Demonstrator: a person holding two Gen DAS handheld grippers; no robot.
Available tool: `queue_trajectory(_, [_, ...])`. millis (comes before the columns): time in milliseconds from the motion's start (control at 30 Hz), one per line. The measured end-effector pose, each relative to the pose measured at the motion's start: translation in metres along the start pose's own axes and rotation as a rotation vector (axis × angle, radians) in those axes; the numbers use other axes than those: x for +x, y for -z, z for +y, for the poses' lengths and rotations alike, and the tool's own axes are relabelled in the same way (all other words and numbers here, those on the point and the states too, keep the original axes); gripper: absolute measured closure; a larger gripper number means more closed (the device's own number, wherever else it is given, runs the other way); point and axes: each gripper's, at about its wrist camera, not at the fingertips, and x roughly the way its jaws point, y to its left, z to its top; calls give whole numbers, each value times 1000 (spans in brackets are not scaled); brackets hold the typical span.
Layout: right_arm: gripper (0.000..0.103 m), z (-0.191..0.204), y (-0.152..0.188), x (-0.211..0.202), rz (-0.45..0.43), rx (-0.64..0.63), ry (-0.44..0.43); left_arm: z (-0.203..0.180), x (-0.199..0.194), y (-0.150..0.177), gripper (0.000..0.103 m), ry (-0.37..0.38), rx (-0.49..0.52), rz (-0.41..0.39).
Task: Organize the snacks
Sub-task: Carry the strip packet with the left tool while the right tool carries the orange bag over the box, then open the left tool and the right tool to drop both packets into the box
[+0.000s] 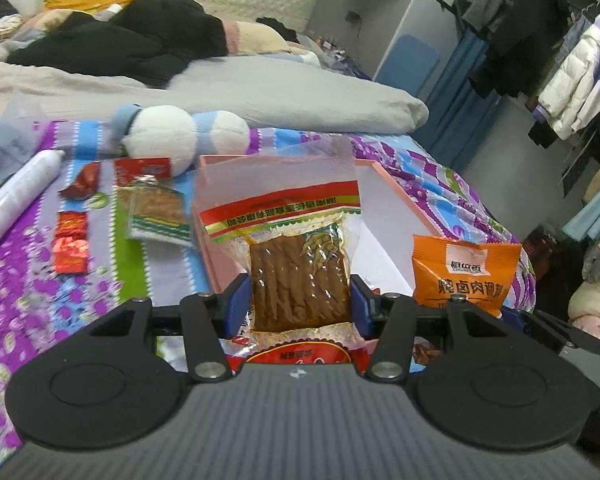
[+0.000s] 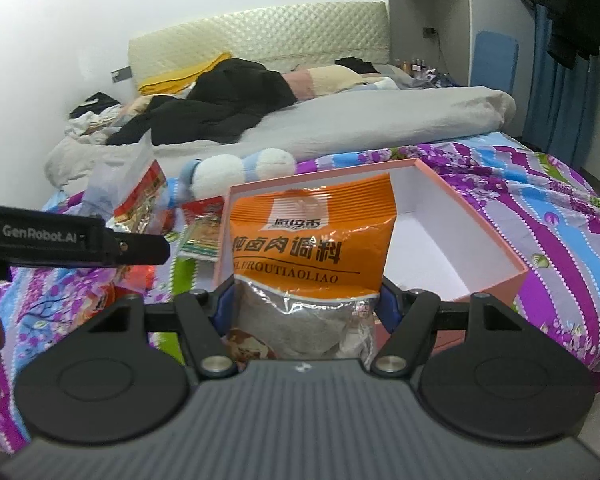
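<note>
My left gripper (image 1: pixel 300 300) is shut on a clear packet of brown snack sticks (image 1: pixel 296 264) with a red and yellow top band, held upright in front of the pink box (image 1: pixel 396 188). My right gripper (image 2: pixel 306 304) is shut on an orange seasoning packet (image 2: pixel 312 240), held upright in front of the same pink box (image 2: pixel 480 216), which is open with a white inside. The orange packet also shows at the right of the left wrist view (image 1: pixel 464 272). The left gripper's body (image 2: pixel 76 240) and its packet (image 2: pixel 136 188) show at the left of the right wrist view.
On the flowered bedspread (image 1: pixel 20 300) lie a green-edged snack packet (image 1: pixel 156 212), small red packets (image 1: pixel 72 248), a white bottle (image 1: pixel 16 196) and a plush toy (image 1: pixel 184 132). A grey duvet (image 1: pixel 260 92) and dark clothes lie behind. A clothes rack (image 1: pixel 560 60) stands to the right.
</note>
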Motion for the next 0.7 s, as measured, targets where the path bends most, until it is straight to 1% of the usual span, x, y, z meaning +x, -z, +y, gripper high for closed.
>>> queue_trajectory(233, [33, -29, -16, 41, 25, 27, 29, -12, 67, -31, 45, 24, 32, 50])
queue_trajectory(433, [33, -53, -22, 81, 59, 55, 40, -19, 122, -53, 45, 29, 62, 101])
queue_trajectory(533, [33, -62, -22, 101, 81, 66, 47, -20, 146, -59, 45, 32, 67, 121])
queue_trajectory(700, [33, -76, -17, 126, 121, 105, 47, -18, 178, -60, 45, 25, 71, 156])
